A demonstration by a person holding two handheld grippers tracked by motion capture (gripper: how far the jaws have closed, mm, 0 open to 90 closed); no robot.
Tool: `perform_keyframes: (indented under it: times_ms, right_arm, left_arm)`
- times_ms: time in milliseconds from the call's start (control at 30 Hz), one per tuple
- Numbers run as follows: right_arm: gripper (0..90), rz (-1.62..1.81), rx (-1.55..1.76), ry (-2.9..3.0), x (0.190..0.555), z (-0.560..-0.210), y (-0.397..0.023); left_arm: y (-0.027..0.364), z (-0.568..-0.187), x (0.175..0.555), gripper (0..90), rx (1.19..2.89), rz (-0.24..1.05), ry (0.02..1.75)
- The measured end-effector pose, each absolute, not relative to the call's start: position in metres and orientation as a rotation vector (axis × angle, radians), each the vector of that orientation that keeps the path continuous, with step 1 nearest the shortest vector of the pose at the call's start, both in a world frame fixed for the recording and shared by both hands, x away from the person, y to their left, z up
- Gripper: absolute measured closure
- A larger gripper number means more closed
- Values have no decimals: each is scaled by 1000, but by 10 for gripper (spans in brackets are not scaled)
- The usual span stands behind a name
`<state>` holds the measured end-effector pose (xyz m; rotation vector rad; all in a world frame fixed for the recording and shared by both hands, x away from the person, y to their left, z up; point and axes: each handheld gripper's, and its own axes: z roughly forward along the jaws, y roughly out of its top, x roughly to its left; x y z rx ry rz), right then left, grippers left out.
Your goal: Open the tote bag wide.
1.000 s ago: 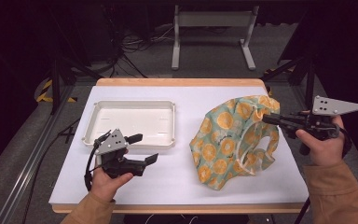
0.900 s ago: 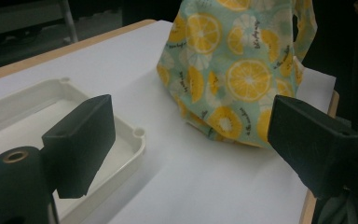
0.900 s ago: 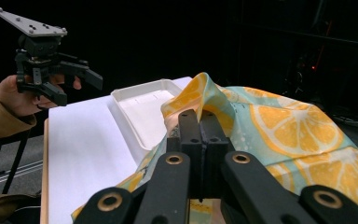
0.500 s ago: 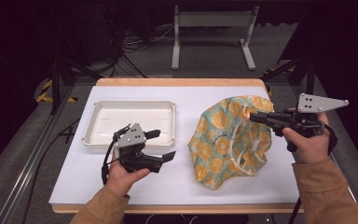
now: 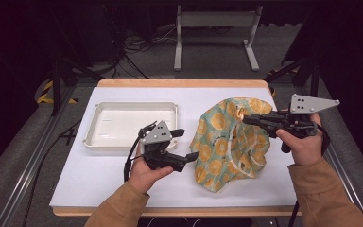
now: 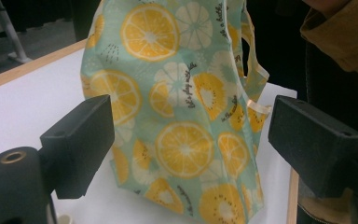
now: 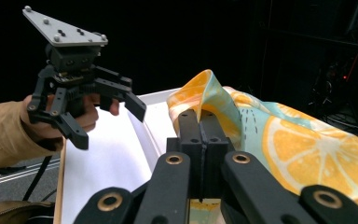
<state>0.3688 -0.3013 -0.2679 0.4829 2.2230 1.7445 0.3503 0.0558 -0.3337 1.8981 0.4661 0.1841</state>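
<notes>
The mint-green cloth bag printed with orange slices (image 5: 231, 137) is held up off the white tabletop (image 5: 99, 175), seemingly by its top edge, in the pinched right hand-held gripper (image 5: 246, 119); the spread left hand-held gripper (image 5: 189, 144) is just left of it.

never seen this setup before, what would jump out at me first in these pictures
The citrus-print fabric bag on the right half of the white table draws the eye first, with the right tongs shut on its top edge and holding it up. Next, the left tongs with jaws open, pointing at the bag's side without touching it. Behind them lies an empty white tray on the table's left half.
</notes>
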Motion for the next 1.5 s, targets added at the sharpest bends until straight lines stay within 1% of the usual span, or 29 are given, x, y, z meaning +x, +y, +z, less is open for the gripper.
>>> perform_keyframes:
  times_ms: [600,1233,1333,1433,1500]
  right_arm:
    - [900,1788,438,2240,372,-275,-279]
    - [900,1831,395,2257,370,-281,-261]
    - [900,1836,395,2260,370,-283,-258]
    - [900,1836,391,2265,370,-283,-256]
    - [900,1834,382,2269,370,-284,-255]
  left_arm:
    - [17,-339,362,171,1886,145,432]
    - [-5,-346,368,183,1883,128,421]
    - [-7,-348,368,199,1880,134,416]
    - [-9,-349,369,245,1886,135,413]
    - [-11,-350,369,254,1886,133,418]
